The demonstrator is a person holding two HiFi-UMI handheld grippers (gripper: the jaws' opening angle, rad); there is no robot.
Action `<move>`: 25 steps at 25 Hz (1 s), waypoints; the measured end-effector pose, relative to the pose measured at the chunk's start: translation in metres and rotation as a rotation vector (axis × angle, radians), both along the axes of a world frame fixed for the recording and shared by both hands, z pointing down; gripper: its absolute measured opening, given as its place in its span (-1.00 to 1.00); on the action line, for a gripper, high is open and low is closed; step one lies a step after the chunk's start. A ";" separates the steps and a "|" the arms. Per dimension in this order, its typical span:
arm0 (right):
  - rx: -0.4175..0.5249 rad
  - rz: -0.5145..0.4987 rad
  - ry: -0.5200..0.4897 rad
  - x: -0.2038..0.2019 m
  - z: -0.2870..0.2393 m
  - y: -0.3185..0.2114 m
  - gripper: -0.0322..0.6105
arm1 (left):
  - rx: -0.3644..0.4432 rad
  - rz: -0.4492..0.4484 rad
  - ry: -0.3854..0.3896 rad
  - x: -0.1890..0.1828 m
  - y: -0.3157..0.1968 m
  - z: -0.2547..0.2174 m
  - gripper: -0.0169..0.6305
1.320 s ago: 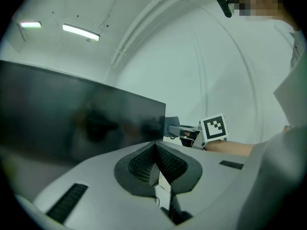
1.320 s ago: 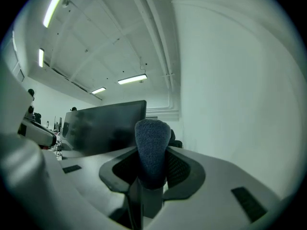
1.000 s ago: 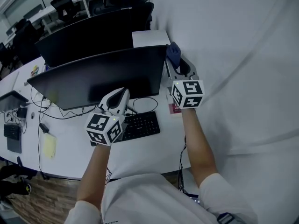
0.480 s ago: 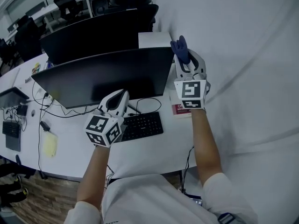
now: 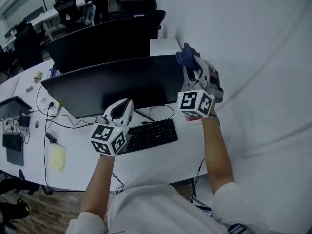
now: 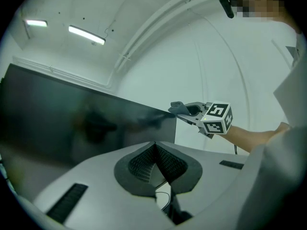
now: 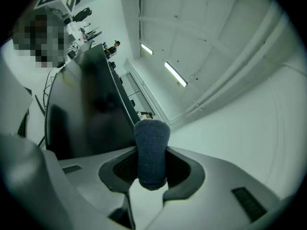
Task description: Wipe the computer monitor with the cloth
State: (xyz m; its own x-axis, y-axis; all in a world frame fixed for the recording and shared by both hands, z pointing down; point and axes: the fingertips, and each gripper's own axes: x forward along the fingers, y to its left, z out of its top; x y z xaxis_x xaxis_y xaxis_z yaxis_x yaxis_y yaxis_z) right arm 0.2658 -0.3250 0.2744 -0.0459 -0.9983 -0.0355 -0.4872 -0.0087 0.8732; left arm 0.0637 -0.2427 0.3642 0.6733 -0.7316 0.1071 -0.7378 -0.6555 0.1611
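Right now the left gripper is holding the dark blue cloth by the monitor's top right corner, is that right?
Not the left: the right gripper holds the dark blue cloth by the monitor's top right corner. The right gripper view shows the cloth between its jaws.

Keyboard [image 5: 151, 135] before monitor [image 5: 122, 84], on desk [image 5: 163, 161]

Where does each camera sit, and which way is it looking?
Head view: on the person's head, looking steeply down at the monitor and keyboard; both forearms, the left tool and the right tool show.
Left gripper view: on the left tool, looking along its shut jaws at the monitor; the right forearm shows.
Right gripper view: on the right tool, looking along jaws shut on the cloth, up past the monitor.
All three show monitor and cloth.
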 end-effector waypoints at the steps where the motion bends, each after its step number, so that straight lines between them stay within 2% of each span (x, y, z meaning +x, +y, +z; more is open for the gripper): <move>1: -0.003 -0.002 0.017 -0.008 0.000 -0.001 -0.48 | 0.001 0.001 0.000 -0.006 -0.002 -0.001 -0.91; 25: -0.039 -0.121 0.094 -0.160 -0.005 -0.010 -0.48 | 0.029 -0.020 0.027 -0.107 -0.010 -0.017 -0.91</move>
State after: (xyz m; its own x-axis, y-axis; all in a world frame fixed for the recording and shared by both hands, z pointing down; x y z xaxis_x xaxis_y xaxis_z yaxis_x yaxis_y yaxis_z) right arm 0.1057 -0.3354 0.2693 -0.1670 -0.9859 0.0128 -0.3990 0.0795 0.9135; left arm -0.0435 -0.2532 0.3472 0.6608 -0.7475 0.0680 -0.7466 -0.6452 0.1622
